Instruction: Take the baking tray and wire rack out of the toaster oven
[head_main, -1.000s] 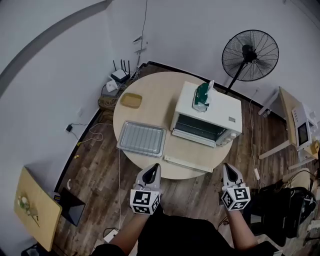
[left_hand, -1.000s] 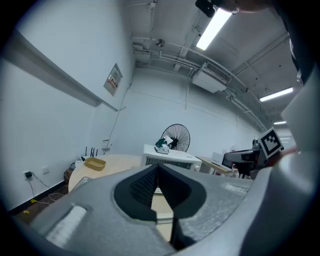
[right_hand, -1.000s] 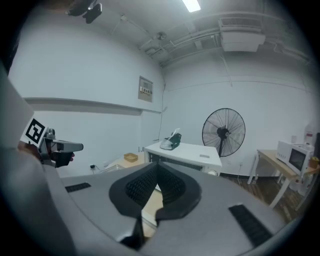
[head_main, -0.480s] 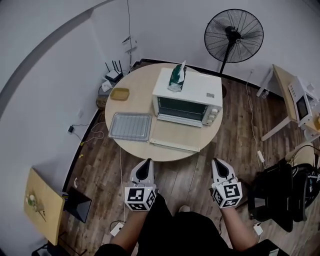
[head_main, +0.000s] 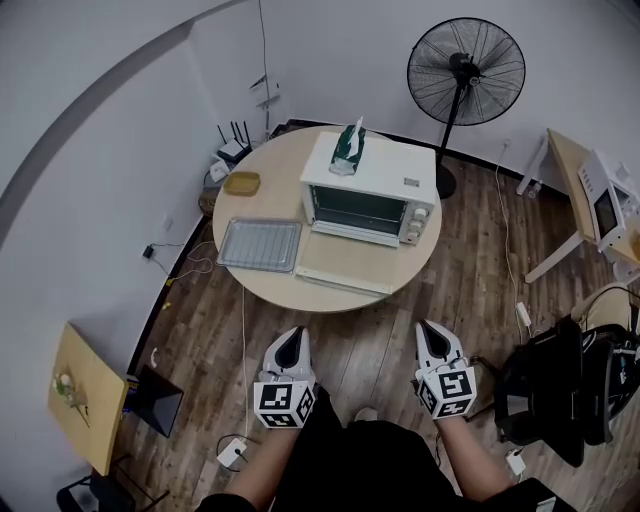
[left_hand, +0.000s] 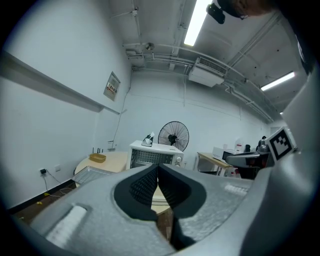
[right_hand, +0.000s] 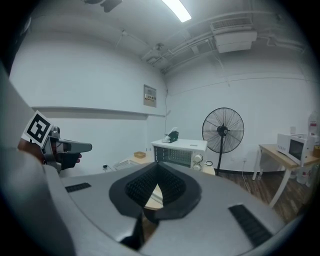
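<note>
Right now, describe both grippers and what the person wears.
Left gripper and right gripper match: pale grey wedge-shaped bodies tapering to a point, black ribbed pads inside the jaws, and a cube with black-and-white square markers at the rear of each. No cables show. The person wears black clothing.

round table (head_main: 285, 205): in front of both grippers' fingers, not touching | toaster oven (head_main: 370, 190): on it, ahead, between left gripper (head_main: 292, 335) and right gripper (head_main: 431, 327) | baking tray (head_main: 260, 246): ahead-left of left fingers | yellow dish (head_main: 241, 183): farther, past tray
</note>
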